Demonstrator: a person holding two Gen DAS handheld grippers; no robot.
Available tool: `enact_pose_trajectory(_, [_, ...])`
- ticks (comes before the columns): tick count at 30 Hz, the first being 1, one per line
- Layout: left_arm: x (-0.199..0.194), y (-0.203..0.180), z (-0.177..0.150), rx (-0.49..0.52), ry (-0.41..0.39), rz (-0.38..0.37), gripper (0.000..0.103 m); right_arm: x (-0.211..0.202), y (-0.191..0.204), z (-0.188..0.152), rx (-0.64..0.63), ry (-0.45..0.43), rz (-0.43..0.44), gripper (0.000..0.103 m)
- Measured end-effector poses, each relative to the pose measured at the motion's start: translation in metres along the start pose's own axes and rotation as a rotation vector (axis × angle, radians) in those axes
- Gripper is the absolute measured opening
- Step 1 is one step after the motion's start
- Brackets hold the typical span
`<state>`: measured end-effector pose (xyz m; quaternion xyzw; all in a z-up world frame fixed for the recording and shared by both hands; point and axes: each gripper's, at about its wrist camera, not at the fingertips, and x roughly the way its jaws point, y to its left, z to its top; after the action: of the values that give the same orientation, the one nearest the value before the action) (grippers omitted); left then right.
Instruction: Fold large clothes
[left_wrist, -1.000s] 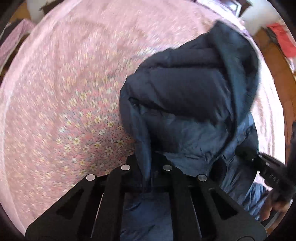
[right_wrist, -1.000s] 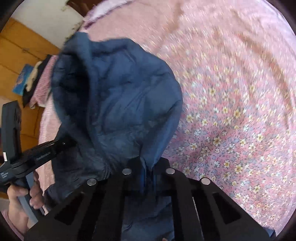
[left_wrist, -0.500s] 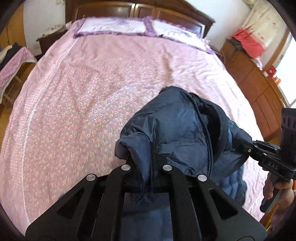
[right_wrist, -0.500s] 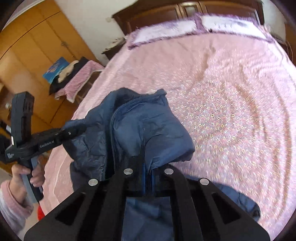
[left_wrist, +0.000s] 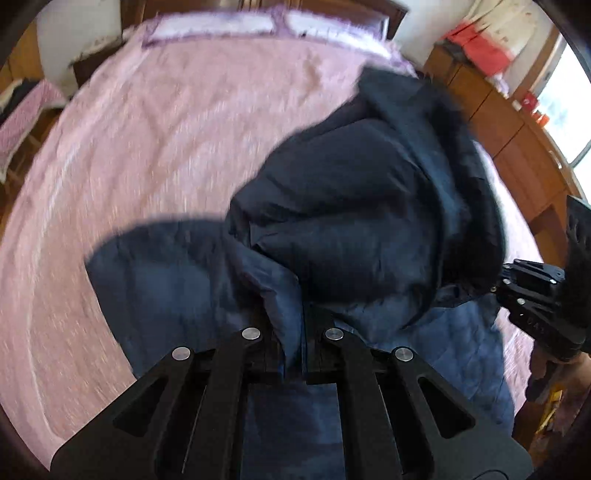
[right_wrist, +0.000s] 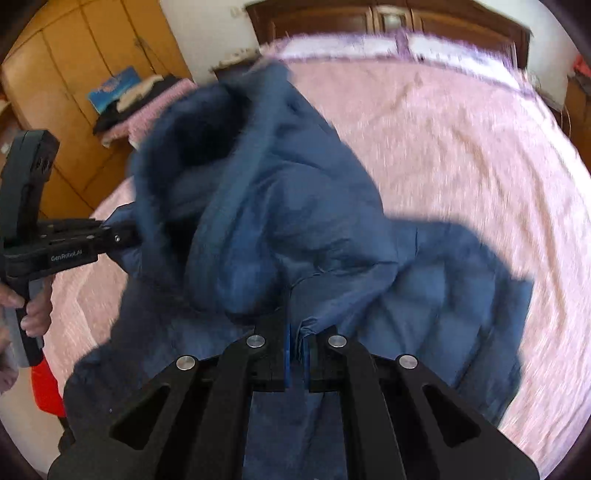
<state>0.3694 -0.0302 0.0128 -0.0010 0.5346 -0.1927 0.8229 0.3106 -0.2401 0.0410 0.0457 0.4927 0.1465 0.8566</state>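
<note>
— Left wrist view: my left gripper (left_wrist: 293, 354) is clamped on a fold of the jacket (left_wrist: 354, 221). Yours?

— My right gripper (right_wrist: 295, 356) is pinched shut on its hem too. Beyond the fingers it billows over the bed (right_wrist: 461, 147): soft, puffy, probably slippery, so I'd grip seams.

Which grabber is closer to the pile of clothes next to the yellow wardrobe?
Left. The left gripper is on the side of the blue jacket toward the clothes pile; the right gripper grips the jacket's other side, farther away.
</note>
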Motion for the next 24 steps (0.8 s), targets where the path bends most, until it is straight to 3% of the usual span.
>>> enact_pose_trajectory(3, [0.018,0.006,-0.013,0.003,0.019,0.017,0.005,0.003,-0.002,-0.016,0.055,0.055,0.002,0.020])
enact_pose_trajectory(6, [0.025,0.008,-0.020,0.007,0.022,0.017,0.006,-0.017,0.000,-0.015,0.061,0.053,0.006,0.048])
enact_pose_trajectory(8, [0.024,0.007,-0.022,0.013,0.018,0.018,0.006,-0.035,0.005,-0.010,0.033,0.028,-0.014,0.073])
enact_pose_trajectory(13, [0.020,0.007,-0.026,0.032,-0.005,0.015,0.007,-0.070,0.013,0.032,0.035,-0.035,0.028,0.085])
enact_pose_trajectory(18, [0.020,0.011,-0.031,0.035,-0.024,0.008,0.007,-0.046,0.016,0.096,0.090,0.006,0.145,0.090])
enact_pose_trajectory(24, [0.008,0.009,-0.052,0.002,-0.069,-0.021,0.010,-0.011,0.036,0.109,-0.084,0.057,0.086,0.090])
